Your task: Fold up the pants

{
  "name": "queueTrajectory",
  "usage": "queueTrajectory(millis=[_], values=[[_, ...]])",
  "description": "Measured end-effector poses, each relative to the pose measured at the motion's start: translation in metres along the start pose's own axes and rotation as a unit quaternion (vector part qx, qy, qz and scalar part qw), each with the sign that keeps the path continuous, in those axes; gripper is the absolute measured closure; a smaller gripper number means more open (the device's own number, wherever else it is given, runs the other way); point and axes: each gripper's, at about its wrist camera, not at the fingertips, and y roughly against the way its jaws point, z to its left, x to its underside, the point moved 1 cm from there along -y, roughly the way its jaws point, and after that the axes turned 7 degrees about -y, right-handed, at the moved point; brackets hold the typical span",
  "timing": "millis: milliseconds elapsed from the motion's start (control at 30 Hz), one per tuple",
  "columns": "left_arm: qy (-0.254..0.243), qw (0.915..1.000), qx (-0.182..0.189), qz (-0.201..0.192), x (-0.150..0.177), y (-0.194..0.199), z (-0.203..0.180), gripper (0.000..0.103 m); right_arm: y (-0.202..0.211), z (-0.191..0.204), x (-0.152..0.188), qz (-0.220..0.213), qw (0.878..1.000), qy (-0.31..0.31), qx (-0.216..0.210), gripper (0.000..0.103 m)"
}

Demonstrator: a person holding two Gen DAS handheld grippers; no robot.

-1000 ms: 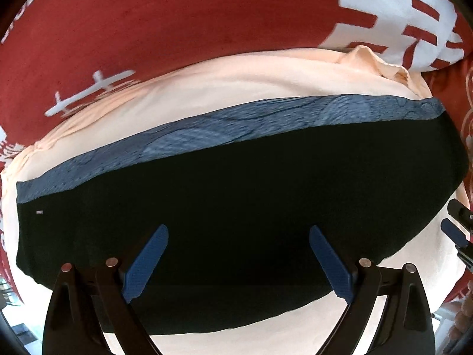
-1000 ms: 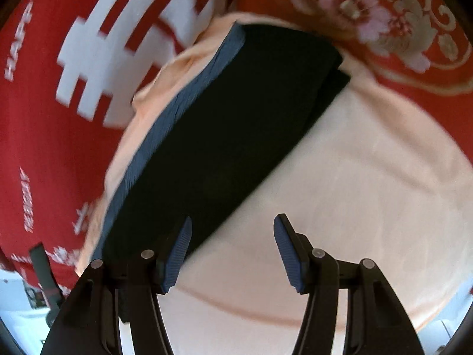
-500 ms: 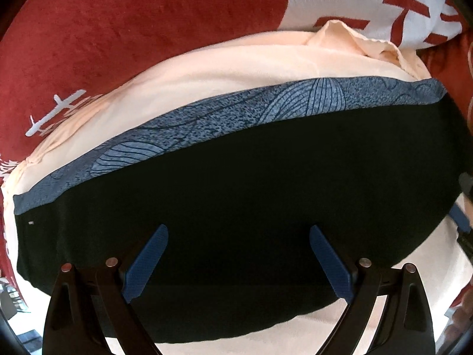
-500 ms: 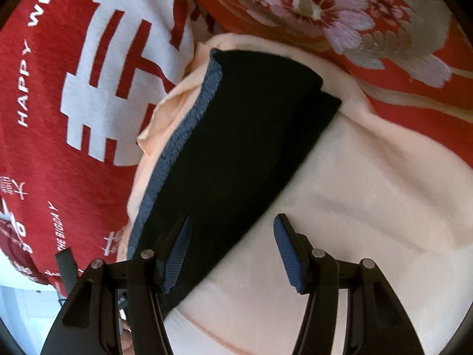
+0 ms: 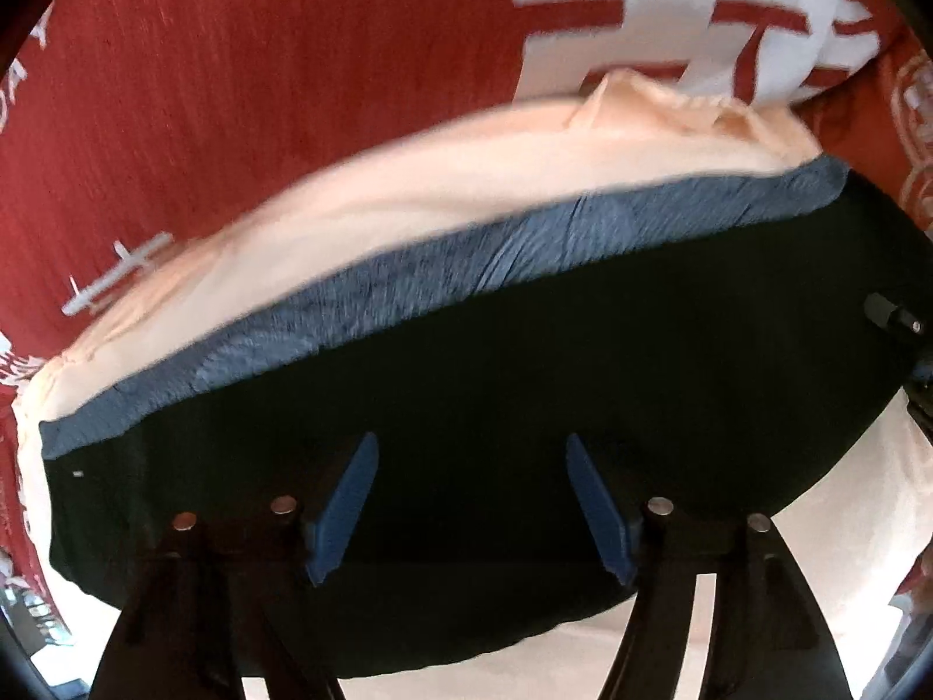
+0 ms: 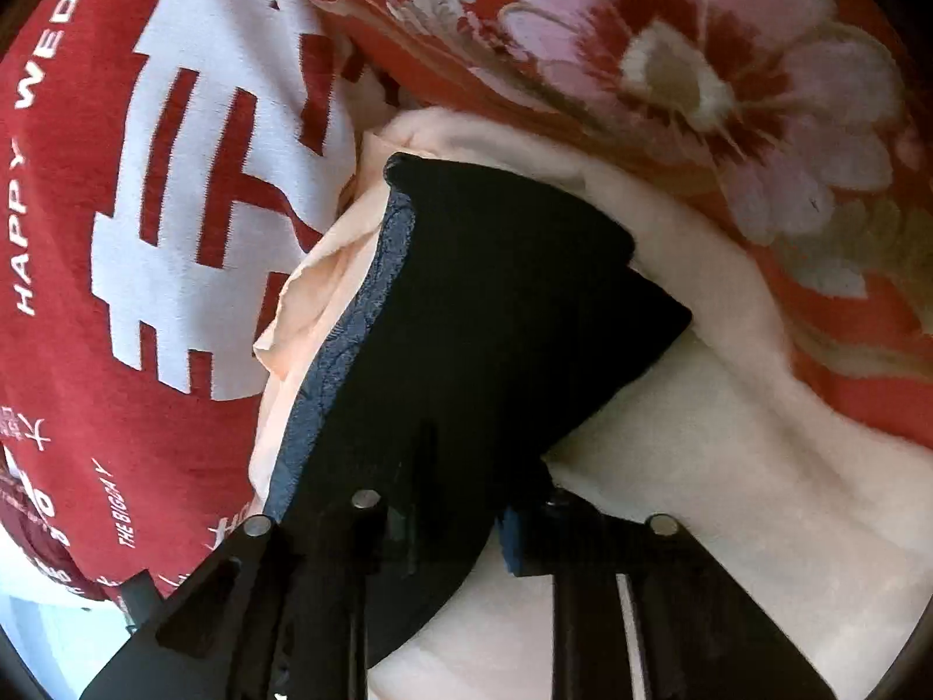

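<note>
While the pants lie as a dark, already doubled slab with a blue patterned waistband along the far edge, the fold looks partly done, not finished. They rest on a peach cloth that is spread over a red blanket printed with white characters. On the left, the left gripper points steeply down over the near half of the pants; its jaws are closing but stand well apart, and although black fabric lies under and between the blue pads, they do not appear to press on it yet. On the right, the right gripper is at the near right corner of the pants. Its jaws are closing and nearly together, with the dark edge pinched between them, so it seems to have hold of that corner. Beyond it a floral quilt borders the peach cloth. What is left, by my reading, is for the left side to take its grip and for both to carry the pants over into a further fold.
</note>
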Motion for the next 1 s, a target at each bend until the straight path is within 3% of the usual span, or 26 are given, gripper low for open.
queueTrajectory(millis=[100, 200, 333, 433, 500, 600, 767, 900, 1000], values=[[-0.004, 0.9998, 0.005, -0.020, -0.007, 0.004, -0.017, 0.033, 0.014, 0.023, 0.005, -0.004, 0.999, 0.051, -0.002, 0.087], [-0.007, 0.9993, 0.035, 0.006, -0.009, -0.019, -0.044, 0.033, 0.030, 0.051, 0.013, -0.008, 0.995, 0.103, -0.014, 0.087], [-0.045, 0.9987, 0.005, -0.022, -0.008, -0.018, -0.065, 0.033, 0.037, 0.081, 0.028, -0.003, 0.987, 0.158, -0.014, 0.088], [-0.027, 0.9987, 0.041, -0.012, -0.011, -0.018, -0.055, 0.031, 0.040, 0.105, 0.042, -0.011, 0.978, 0.210, -0.004, 0.088], [0.005, 0.9979, 0.065, -0.001, -0.012, -0.015, -0.041, 0.029, 0.040, 0.120, 0.051, -0.017, 0.972, 0.236, 0.004, 0.088], [0.049, 0.9976, 0.041, -0.027, -0.001, 0.005, -0.010, 0.029, 0.041, 0.145, 0.065, -0.027, 0.961, 0.275, 0.018, 0.088], [0.074, 0.9960, 0.028, -0.041, 0.028, 0.028, 0.054, 0.028, 0.039, 0.185, 0.105, -0.029, 0.939, 0.342, 0.036, 0.088], [0.107, 0.9939, 0.004, -0.026, 0.070, 0.026, 0.126, 0.029, 0.019, 0.214, 0.152, -0.021, 0.915, 0.400, 0.052, 0.088], [0.144, 0.9894, -0.015, -0.008, 0.095, 0.021, 0.172, 0.028, -0.008, 0.234, 0.200, -0.007, 0.886, 0.457, 0.075, 0.088]])
